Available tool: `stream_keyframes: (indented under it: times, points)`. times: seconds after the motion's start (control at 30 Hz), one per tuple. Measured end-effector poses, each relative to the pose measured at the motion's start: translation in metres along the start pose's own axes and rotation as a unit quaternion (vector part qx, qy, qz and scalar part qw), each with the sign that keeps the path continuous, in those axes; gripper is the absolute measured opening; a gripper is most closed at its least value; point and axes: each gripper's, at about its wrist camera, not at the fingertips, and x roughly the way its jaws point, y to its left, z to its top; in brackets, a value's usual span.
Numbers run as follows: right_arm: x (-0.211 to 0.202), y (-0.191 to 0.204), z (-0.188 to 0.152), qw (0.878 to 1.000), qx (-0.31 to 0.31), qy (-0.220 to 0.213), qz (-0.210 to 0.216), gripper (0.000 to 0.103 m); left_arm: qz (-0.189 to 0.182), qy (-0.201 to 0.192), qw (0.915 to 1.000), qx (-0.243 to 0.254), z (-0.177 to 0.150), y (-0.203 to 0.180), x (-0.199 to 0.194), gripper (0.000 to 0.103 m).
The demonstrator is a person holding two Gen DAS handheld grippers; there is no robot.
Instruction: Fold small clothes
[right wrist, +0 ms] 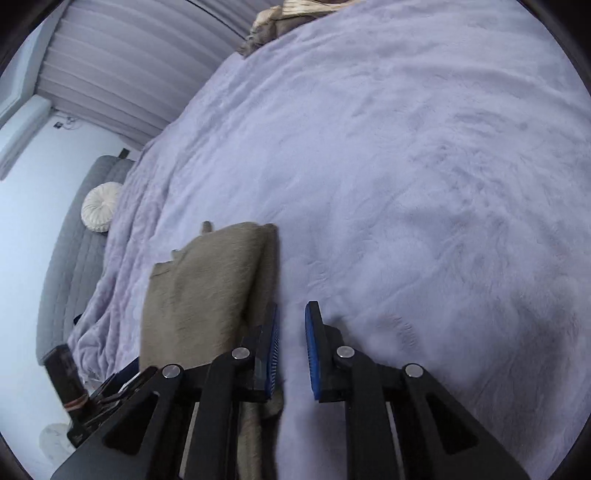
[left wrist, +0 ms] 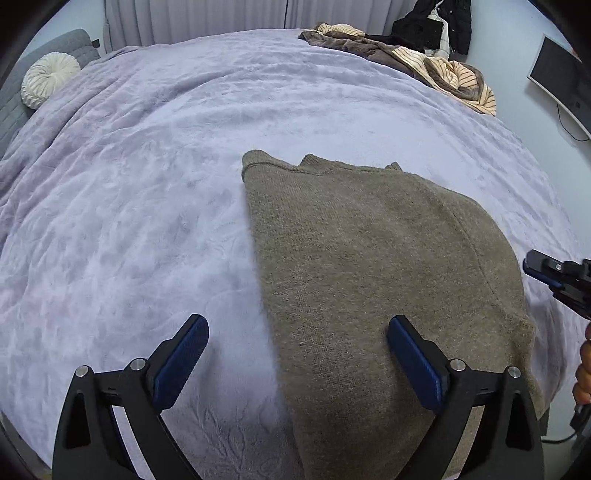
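A brown-grey knitted garment [left wrist: 369, 273] lies folded flat on the lavender bed blanket [left wrist: 147, 206]. My left gripper [left wrist: 297, 332] is wide open and empty, hovering over the garment's near left edge, its right finger above the cloth. The right gripper shows at the far right of the left wrist view [left wrist: 546, 271], beside the garment's right edge. In the right wrist view the garment [right wrist: 207, 288] lies left of my right gripper [right wrist: 291, 321], whose jaws stand slightly apart with nothing between them, over bare blanket [right wrist: 424, 184] at the garment's right edge.
A heap of striped and brown clothes [left wrist: 417, 59] lies at the bed's far right corner. A round cream cushion [left wrist: 48, 79] sits on a grey sofa [left wrist: 22, 103] at the left. A monitor [left wrist: 561, 81] hangs at the right wall. Curtains [left wrist: 207, 18] stand behind the bed.
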Motion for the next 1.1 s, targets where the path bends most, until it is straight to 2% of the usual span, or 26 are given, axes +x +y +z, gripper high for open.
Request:
stream_keyframes:
  times: [0.07, 0.2, 0.23, 0.3, 0.33, 0.43, 0.57, 0.77, 0.83, 1.1]
  points:
    - [-0.002, 0.031, -0.009, 0.999, -0.045, 0.010, 0.022, 0.016, -0.003, 0.002, 1.0000, -0.002, -0.002, 0.000, -0.001, 0.098]
    - [0.015, 0.087, -0.038, 0.990, -0.132, 0.040, 0.015, 0.016, -0.005, 0.011, 0.9998, 0.013, -0.016, -0.010, 0.003, 0.098]
    - [0.022, 0.090, -0.046, 0.988, -0.149, 0.047, -0.002, 0.016, -0.004, 0.010, 0.9999, 0.013, -0.021, -0.011, 0.004, 0.098]
    - [0.045, 0.076, -0.061, 0.981, -0.172, 0.065, -0.066, 0.014, -0.011, 0.005, 0.9999, 0.000, -0.027, -0.010, 0.007, 0.099]
    - [0.055, 0.063, -0.069, 0.981, -0.166, 0.072, -0.069, 0.013, -0.017, 0.010, 0.9998, -0.008, -0.028, -0.009, 0.009, 0.099]
    - [0.044, 0.029, -0.073, 0.993, -0.105, 0.043, -0.017, 0.013, -0.028, 0.017, 0.9991, -0.029, -0.030, -0.006, 0.011, 0.099]
    - [0.029, 0.014, -0.076, 0.997, -0.068, 0.037, 0.006, 0.011, -0.025, 0.016, 0.9994, -0.017, -0.028, -0.009, 0.010, 0.099]
    - [0.015, 0.019, -0.082, 0.996, -0.076, 0.036, -0.017, 0.011, -0.025, 0.010, 0.9994, -0.024, -0.030, -0.008, 0.004, 0.099]
    - [0.025, 0.031, -0.077, 0.996, -0.079, 0.038, -0.024, 0.014, -0.025, 0.010, 0.9994, -0.023, -0.030, -0.007, 0.003, 0.099]
    - [0.030, 0.045, -0.073, 0.996, -0.072, 0.034, -0.048, 0.015, -0.020, 0.004, 0.9998, -0.010, -0.034, -0.009, -0.007, 0.099]
